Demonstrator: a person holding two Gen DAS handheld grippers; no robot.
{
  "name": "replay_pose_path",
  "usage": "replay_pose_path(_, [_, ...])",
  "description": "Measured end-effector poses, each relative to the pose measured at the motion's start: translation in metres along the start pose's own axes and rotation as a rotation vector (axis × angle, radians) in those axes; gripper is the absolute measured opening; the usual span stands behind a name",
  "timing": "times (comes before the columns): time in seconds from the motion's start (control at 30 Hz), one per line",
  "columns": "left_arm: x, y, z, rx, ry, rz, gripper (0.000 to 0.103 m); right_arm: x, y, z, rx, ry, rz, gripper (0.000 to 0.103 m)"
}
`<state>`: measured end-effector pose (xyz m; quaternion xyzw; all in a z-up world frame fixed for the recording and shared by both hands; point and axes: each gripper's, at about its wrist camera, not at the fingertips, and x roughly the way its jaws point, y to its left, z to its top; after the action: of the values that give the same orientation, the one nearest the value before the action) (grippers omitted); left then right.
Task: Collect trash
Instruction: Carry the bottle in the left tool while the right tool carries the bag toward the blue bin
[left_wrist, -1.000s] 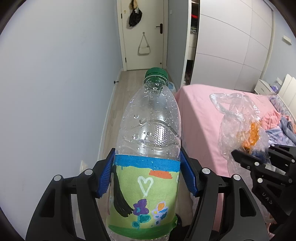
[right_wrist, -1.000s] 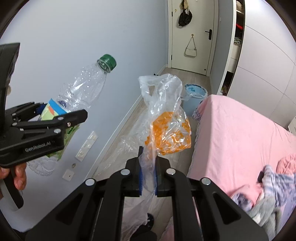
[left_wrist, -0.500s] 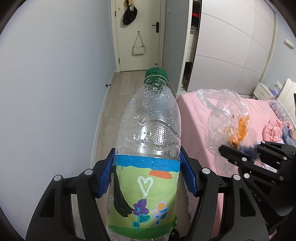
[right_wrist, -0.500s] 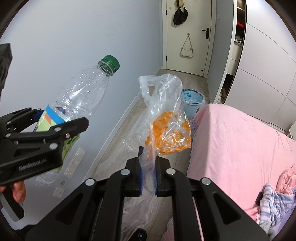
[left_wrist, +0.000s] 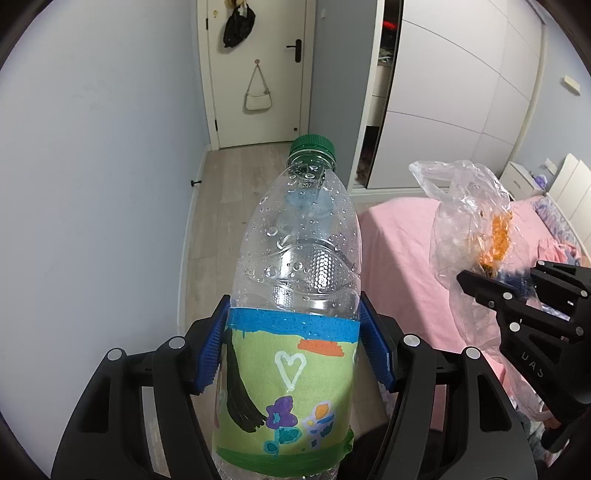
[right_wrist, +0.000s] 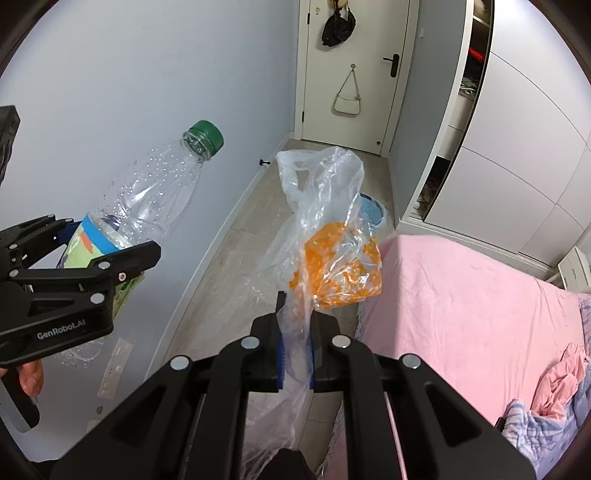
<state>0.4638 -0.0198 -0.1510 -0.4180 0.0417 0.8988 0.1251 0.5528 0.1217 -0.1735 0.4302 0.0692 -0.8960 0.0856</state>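
My left gripper (left_wrist: 295, 350) is shut on a clear plastic bottle (left_wrist: 299, 266) with a green cap and a hand-drawn green and blue label; the bottle (right_wrist: 147, 199) also shows at the left of the right wrist view, held in the air. My right gripper (right_wrist: 295, 343) is shut on a clear plastic bag (right_wrist: 325, 236) with orange scraps inside; the bag (left_wrist: 476, 229) also shows at the right of the left wrist view. A blue bin (right_wrist: 373, 214) stands on the floor behind the bag, partly hidden.
A pink bed (right_wrist: 461, 295) fills the right side, with crumpled clothes (right_wrist: 554, 398) on it. A grey wall (left_wrist: 92, 184) runs along the left. A wooden-floor corridor (left_wrist: 229, 177) leads to a white door (left_wrist: 258, 74). White wardrobes (left_wrist: 461, 92) stand at the right.
Both grippers have moved forward along the corridor, keeping the bottle and the bag; the door and wardrobe look nearer. The blue bin is now mostly hidden behind the bag.
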Motion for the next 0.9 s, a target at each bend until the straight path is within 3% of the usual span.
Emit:
replay_pose_path(0.23, [0.057, 0.002, 0.033, 0.023, 0.042, -0.001, 0.063, 0.049, -0.027, 0.037, 0.024, 0.018, 0.000, 0.010])
replay_pose_path(0.53, [0.143, -0.019, 0.127, 0.034, 0.061, 0.032, 0.063, 0.115, -0.093, 0.105, 0.031, 0.037, 0.045, 0.010])
replay_pose_path(0.67, [0.164, -0.030, 0.169, 0.033, 0.042, 0.039, 0.063, 0.135, -0.123, 0.133, -0.006, 0.032, 0.060, 0.010])
replay_pose_path(0.9, [0.200, -0.043, 0.220, 0.072, 0.035, 0.006, 0.063, 0.175, -0.162, 0.174, 0.043, 0.062, 0.055, 0.010])
